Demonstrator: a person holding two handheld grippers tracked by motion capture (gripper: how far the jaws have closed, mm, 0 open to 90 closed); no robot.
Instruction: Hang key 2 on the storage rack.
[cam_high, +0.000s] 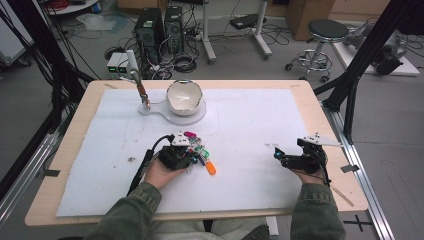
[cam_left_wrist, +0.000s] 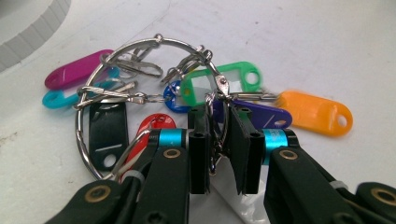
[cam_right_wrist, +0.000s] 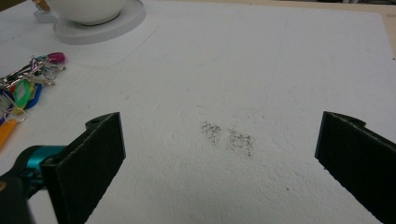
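High view puts the keyring (cam_high: 196, 148) near the middle of the white mat (cam_high: 250, 125), a little to the person's left, with the left gripper (cam_high: 192, 152) down on it and the right gripper (cam_high: 276, 154) resting well apart to the right. From up there the bunch is a small tangle; its orange tag (cam_high: 211, 168) sticks out toward the person.

Left gripper view brings it close: the jaws are pressed together on a metal clip (cam_left_wrist: 219, 100) of the ring, and the tags fan out flat on the mat, magenta (cam_left_wrist: 74, 70) and teal (cam_left_wrist: 58, 99) to one side, green (cam_left_wrist: 219, 81), purple (cam_left_wrist: 259, 114) and orange (cam_left_wrist: 315, 113) to the other, black (cam_left_wrist: 108, 133) and red (cam_left_wrist: 152, 130) nearest. The orange tag lies long-ways across the picture, hole end pointing away from the ring. I can read no writing on any tag.

Right gripper view shows that gripper's jaws spread wide over bare mat with a dark smudge (cam_right_wrist: 229, 137) between them, the keyring (cam_right_wrist: 23, 88) off at the left edge, and a white bowl (cam_right_wrist: 86, 9) on its stand (cam_right_wrist: 116, 23) beyond.
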